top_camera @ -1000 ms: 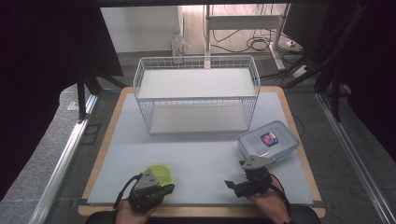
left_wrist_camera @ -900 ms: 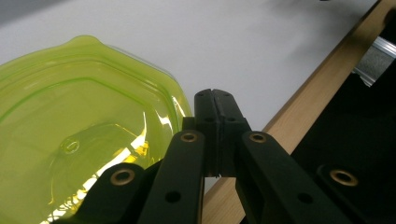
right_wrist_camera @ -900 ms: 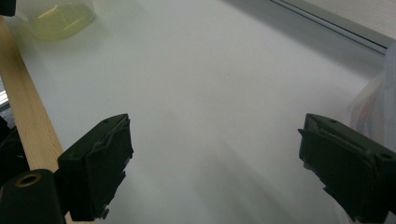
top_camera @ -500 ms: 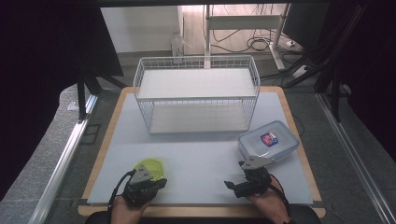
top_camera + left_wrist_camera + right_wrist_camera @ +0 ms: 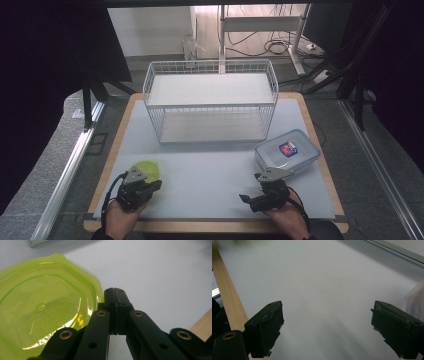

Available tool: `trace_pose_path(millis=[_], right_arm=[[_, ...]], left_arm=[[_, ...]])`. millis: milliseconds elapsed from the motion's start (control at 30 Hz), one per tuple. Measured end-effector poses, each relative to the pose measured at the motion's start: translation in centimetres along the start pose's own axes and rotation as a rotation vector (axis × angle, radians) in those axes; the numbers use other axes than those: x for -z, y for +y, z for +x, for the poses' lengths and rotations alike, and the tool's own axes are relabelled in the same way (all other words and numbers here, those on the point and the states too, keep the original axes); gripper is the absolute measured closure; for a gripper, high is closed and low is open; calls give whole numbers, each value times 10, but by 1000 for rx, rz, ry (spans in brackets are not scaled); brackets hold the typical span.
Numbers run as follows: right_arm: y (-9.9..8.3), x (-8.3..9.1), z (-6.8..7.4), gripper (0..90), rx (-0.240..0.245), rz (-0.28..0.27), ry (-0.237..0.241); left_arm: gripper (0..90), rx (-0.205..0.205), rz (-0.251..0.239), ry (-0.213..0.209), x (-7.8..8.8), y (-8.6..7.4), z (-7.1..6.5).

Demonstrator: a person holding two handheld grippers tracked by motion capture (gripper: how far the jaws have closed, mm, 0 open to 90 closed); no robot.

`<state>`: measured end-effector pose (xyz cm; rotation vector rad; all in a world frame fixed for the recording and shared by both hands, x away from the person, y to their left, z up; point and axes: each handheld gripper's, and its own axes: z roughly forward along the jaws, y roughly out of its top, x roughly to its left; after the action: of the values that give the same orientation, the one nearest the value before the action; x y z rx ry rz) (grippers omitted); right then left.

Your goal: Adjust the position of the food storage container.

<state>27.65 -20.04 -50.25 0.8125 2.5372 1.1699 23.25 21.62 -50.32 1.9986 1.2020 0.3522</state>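
Yellow-green lid (image 5: 45, 312): flat on the counter (image 5: 210, 165), near the front left corner, just left of the left tongs (image 5: 115, 293).
Left tongs: shut tight, empty, tips beside the lid's rim, pointing low across the counter.
Right tongs (image 5: 327, 327): wide open, empty, resting low.
Clear box (image 5: 286, 152): just beyond the right tongs.
Nearer hand: left, for the lid.

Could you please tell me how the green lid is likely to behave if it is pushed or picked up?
The green lid looks thin and translucent, so probably light and slightly flexible. Lying flat on the smooth mat, it would likely slide, not roll. Its glossy surface may be slippery to pinch.
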Motion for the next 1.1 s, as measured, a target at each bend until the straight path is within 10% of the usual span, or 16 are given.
trace_pose_path(millis=[333, 667, 1100], right_arm=[[1, 1, 2, 138, -5, -18, 17], [8, 7, 0, 273, -34, -58, 1], [25, 37, -42, 892, -56, -43, -114]], left_arm=[[842, -49, -46, -26, -2, 7, -13], [366, -104, -62, -111, -36, 24, -40], [173, -146, -28, -198, -66, 20, -59]])
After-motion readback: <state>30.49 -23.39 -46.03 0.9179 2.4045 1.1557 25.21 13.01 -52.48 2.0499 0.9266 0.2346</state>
